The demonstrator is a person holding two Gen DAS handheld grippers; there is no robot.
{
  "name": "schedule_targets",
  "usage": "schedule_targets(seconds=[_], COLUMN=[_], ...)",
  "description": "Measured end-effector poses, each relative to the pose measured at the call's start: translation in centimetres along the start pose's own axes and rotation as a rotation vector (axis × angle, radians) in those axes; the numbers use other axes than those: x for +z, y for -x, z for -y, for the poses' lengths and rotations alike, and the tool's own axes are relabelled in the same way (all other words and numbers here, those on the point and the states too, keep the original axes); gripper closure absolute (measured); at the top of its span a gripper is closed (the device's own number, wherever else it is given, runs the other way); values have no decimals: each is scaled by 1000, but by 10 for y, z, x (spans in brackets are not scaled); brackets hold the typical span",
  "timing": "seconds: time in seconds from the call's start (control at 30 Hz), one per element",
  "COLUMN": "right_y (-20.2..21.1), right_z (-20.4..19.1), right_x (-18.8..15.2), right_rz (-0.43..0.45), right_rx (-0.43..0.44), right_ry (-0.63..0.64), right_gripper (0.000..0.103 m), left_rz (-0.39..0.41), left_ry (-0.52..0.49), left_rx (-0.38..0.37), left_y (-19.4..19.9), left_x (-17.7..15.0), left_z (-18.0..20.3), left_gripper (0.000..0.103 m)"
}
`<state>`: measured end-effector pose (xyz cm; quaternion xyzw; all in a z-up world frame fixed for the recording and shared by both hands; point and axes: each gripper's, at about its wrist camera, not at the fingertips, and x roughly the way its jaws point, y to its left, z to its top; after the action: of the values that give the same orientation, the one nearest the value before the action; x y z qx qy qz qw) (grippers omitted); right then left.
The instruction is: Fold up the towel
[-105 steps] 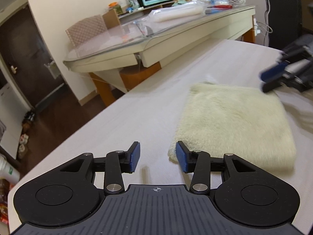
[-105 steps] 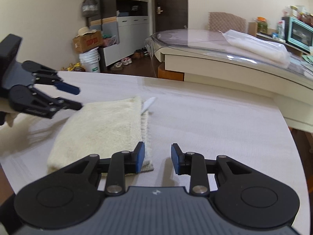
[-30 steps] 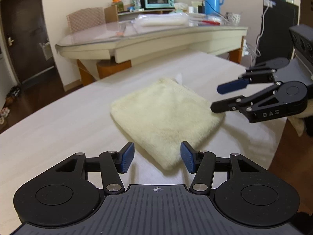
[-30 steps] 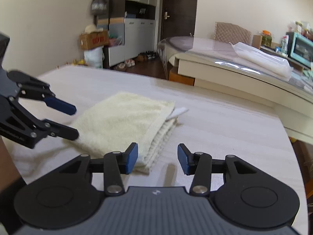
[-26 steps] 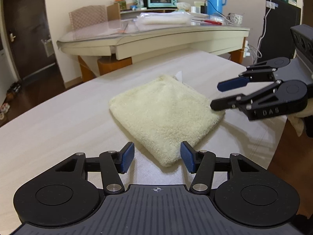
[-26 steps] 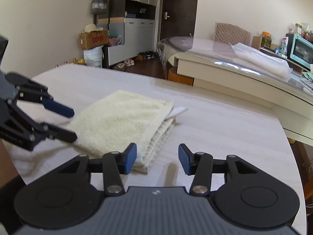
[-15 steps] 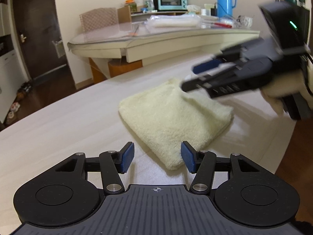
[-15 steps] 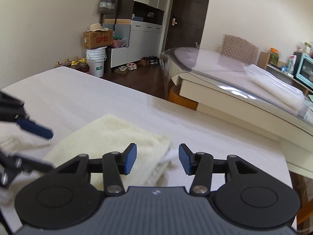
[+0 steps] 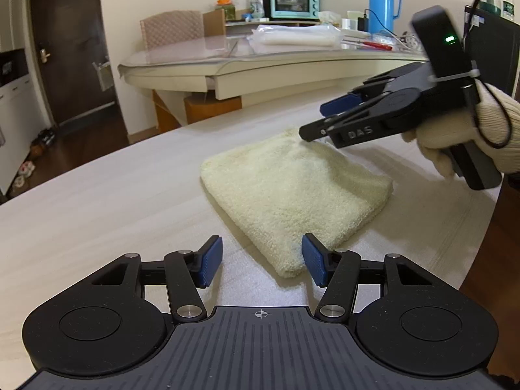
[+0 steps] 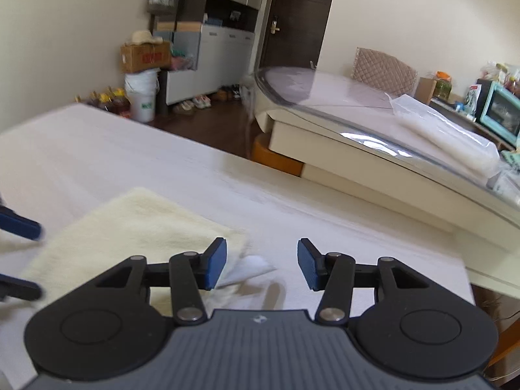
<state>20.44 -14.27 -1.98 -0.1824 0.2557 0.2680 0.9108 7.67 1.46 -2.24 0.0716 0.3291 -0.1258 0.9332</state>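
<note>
A cream towel [image 9: 292, 191] lies folded into a thick square on the pale table [image 9: 97, 201]. My left gripper [image 9: 261, 263] is open and empty, with the towel's near corner just ahead of its right finger. My right gripper [image 9: 313, 122] is open over the towel's far corner, held by a gloved hand. In the right wrist view the right gripper [image 10: 261, 265] is open above the towel's [image 10: 130, 227] corner, where a white label [image 10: 250, 268] sticks out. The left gripper's blue fingertips [image 10: 19, 226] show at the left edge.
A glass-topped table [image 9: 260, 61] stands beyond, carrying a plastic bag [image 9: 295, 35], a teal oven [image 9: 289, 1] and a blue flask [image 9: 382, 3]. The pale table's right edge [image 9: 484, 237] drops to the floor. A white bucket [image 10: 143, 97] and a cardboard box [image 10: 144, 55] sit by the far wall.
My right gripper has moved from the towel's right side in over its far corner. The left gripper has stayed near the near corner. The towel has not moved.
</note>
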Motion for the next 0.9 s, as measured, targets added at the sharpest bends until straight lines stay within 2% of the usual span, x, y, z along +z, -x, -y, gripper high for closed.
schedule_targets(seconds=[0.17,0.3,0.37,0.53,0.63,0.7,0.83,0.9], right_y=[-2,21,38,83,107,117,133,140], right_z=[1,6,4,-12,-26,-33,-47,-52], right_x=[-2,-5,-10,-29,-46,-53,-63,-65], right_rz=[8,40,53,57,46,40,31,28], right_rx=[-3,32,54,93,104,107,101,92], right_ry=[-19,-99,-139,-209,-251,-267,-281,-286], right_gripper=[49,49,48,46,38,34,33,29], left_rz=[-4,-8,-7,12,11,14,25,30], left_ry=[22,57,85,150,165,175,188,189], left_rx=[0,6,19,49,75,83,103,114], left_y=[1,1,1,14,21,27,38,43], left_x=[0,0,-1,-3,-5,-8,-12,-14], left_z=[0,-2,-4,-7,-5,-3,1,3], left_gripper=[43,43,35,30,25,21,17,11])
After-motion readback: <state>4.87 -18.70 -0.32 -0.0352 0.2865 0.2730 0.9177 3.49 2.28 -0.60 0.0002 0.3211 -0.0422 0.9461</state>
